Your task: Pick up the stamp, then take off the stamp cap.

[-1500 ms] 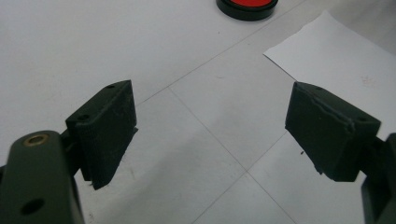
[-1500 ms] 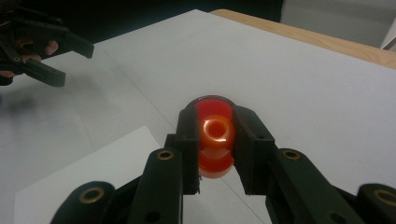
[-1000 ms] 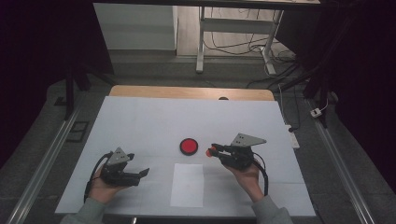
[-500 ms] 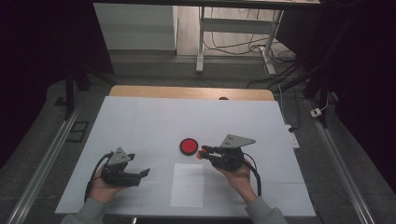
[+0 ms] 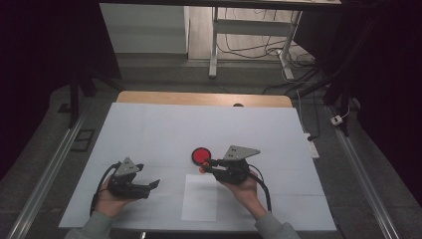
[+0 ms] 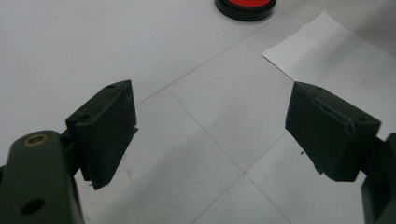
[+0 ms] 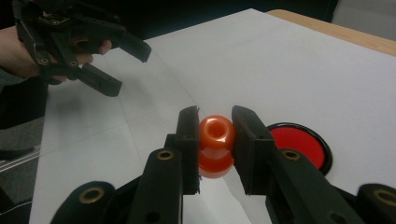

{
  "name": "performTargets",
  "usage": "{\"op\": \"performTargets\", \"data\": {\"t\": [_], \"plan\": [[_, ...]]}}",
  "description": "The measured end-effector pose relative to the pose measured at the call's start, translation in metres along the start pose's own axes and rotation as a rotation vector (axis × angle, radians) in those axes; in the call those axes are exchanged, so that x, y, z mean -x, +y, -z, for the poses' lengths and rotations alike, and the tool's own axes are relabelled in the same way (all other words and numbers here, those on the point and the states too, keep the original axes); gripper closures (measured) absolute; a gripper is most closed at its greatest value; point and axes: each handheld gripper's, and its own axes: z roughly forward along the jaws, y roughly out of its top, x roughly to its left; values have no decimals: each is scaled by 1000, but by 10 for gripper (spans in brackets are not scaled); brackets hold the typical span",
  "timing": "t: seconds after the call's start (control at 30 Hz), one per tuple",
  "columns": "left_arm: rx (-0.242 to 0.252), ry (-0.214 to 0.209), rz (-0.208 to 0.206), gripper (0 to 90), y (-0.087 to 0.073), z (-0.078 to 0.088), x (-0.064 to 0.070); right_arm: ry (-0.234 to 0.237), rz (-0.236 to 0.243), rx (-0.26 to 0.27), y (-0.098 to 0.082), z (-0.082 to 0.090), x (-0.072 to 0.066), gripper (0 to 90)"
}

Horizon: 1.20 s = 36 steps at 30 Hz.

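A: Right tongs (image 7: 215, 140)?

B: Mine are clenched on a small orange knob-shaped piece (image 7: 215, 144), one pad on each side of it. In the high view my right gripper (image 5: 206, 166) lies nearly level above the white table (image 5: 149, 129) and points left toward the red disc (image 5: 201, 155), the grey three-cornered plate on top, cable trailing back by my wrist. My right hand (image 5: 245, 186) cups the body from below.

A: Where's the orange piece exactly?

B: Between the jaws, just beside the disc's near edge and at the top corner of the white sheet of paper (image 5: 200, 196). Can't tell if it touches the table.

A: Left tongs (image 6: 210, 135)?

B: Released, jaws wide apart, bare table between them. My left hand (image 5: 112, 199) holds them low over the table at the front left, tips aimed right toward the paper, well apart from the disc.

A: Any writing, labels?

B: None I can read. The disc has a black rim and a red face.
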Motion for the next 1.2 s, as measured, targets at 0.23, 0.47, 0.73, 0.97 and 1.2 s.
{"op": "performTargets", "data": {"t": [0.23,0.47,0.73,0.97,1.2], "plan": [[0,0,-1,171,0,0,0,18,10,-5,1,-6,-5,728],[0,1,1,171,0,0,-1,20,8,-1,2,-4,-4,728],[16,-2,4,171,1,3,-1,16,3,5,3,-2,-4,728],[45,-16,1,171,9,5,1,17,6,8,3,-1,-4,728],[58,-33,-18,172,19,3,6,18,6,10,3,-1,-4,728]]}}
